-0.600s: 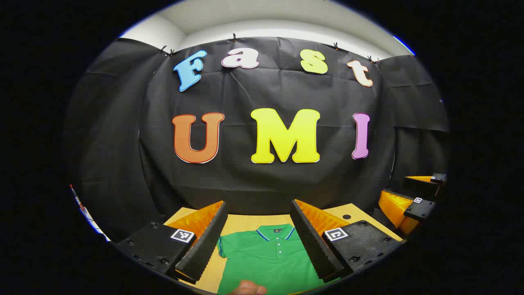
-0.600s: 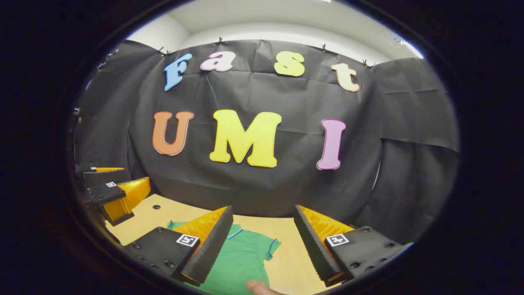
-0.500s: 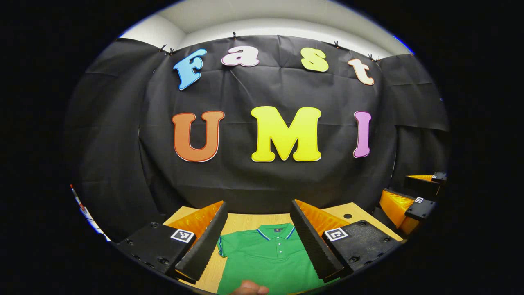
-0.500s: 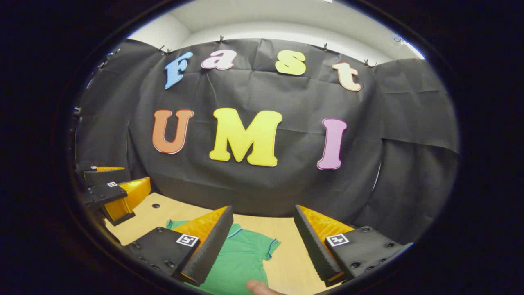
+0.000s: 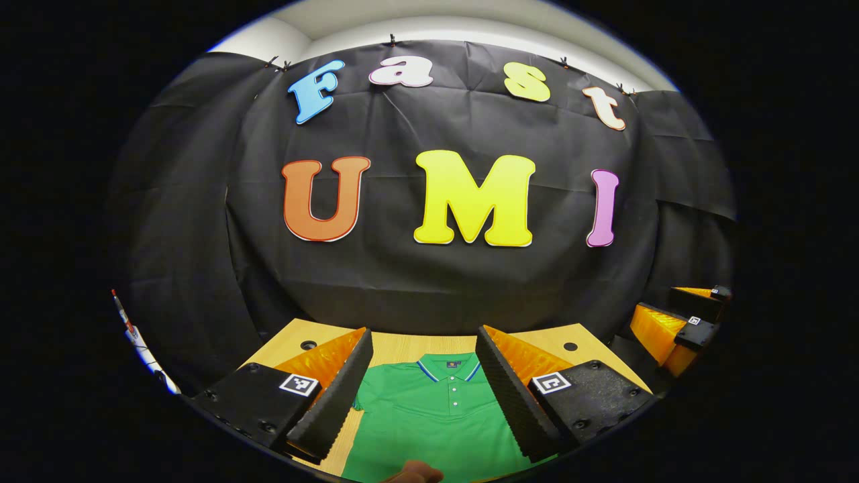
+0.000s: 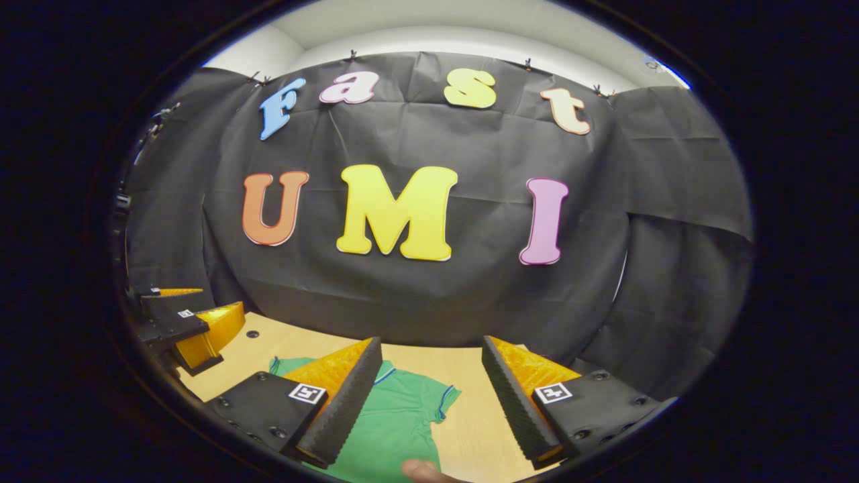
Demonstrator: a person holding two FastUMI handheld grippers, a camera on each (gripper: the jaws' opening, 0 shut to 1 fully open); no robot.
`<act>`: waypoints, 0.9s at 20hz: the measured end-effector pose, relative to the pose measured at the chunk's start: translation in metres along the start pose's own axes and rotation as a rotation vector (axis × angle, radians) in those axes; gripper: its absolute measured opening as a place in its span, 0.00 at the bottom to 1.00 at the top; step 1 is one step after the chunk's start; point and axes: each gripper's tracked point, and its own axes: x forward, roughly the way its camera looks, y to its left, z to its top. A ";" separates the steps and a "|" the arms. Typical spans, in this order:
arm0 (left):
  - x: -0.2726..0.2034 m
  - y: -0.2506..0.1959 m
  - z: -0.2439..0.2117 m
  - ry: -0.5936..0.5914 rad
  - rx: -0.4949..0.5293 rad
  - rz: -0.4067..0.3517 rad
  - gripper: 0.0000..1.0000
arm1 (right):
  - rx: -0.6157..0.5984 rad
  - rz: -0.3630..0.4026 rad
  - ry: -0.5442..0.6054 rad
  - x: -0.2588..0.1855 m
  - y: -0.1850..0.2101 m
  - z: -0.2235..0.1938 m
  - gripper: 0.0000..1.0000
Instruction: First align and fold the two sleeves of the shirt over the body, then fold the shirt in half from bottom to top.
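Observation:
A green polo shirt (image 5: 436, 422) with a blue-trimmed collar lies flat on the wooden table (image 5: 402, 345), collar toward the booth wall. My left gripper (image 5: 424, 389) hovers open above its chest, with nothing between the fingers. In the right gripper view the shirt (image 6: 396, 422) shows its short sleeve spread to the right. My right gripper (image 6: 429, 396) is open over that sleeve and the bare wood beside it. The right gripper (image 5: 678, 329) also appears at the far right of the left gripper view, and the left gripper (image 6: 184, 325) at the far left of the right gripper view.
The black cloth wall (image 5: 429, 282) stands close behind the table's far edge. Small round holes (image 5: 569, 347) mark the table top near its back corners. A fingertip (image 5: 413, 473) of the person shows at the bottom edge of each view.
Both grippers have tipped downward a little, so the wall has slid up and more of the table and shirt shows. Neither gripper's opening has changed.

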 end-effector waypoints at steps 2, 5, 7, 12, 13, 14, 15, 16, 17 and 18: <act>0.000 -0.003 -0.001 0.007 0.001 -0.003 1.00 | 0.007 0.000 0.011 0.004 -0.002 -0.002 0.97; 0.000 -0.002 0.000 0.007 0.006 0.000 1.00 | 0.025 -0.006 0.046 0.010 -0.005 -0.013 0.96; 0.000 -0.004 -0.002 0.012 0.005 -0.004 1.00 | 0.049 0.002 0.090 0.016 -0.005 -0.024 0.96; -0.001 -0.004 -0.009 0.020 0.030 0.006 1.00 | 0.095 0.001 0.232 0.048 -0.015 -0.071 0.96; -0.002 -0.004 -0.011 0.020 0.037 0.009 1.00 | 0.096 0.005 0.256 0.059 -0.016 -0.084 0.97; -0.003 -0.003 -0.012 0.022 0.046 0.013 1.00 | 0.091 0.011 0.294 0.070 -0.018 -0.099 0.97; -0.003 -0.002 -0.014 0.026 0.055 0.018 1.00 | 0.081 0.008 0.331 0.083 -0.021 -0.118 0.96; -0.005 -0.001 -0.017 0.032 0.063 0.018 1.00 | 0.065 -0.005 0.372 0.095 -0.026 -0.136 0.97; -0.006 0.000 -0.021 0.041 0.072 0.025 1.00 | 0.057 -0.014 0.405 0.107 -0.031 -0.153 0.97; -0.008 0.002 -0.025 0.052 0.080 0.032 0.99 | 0.054 -0.016 0.439 0.119 -0.033 -0.168 0.96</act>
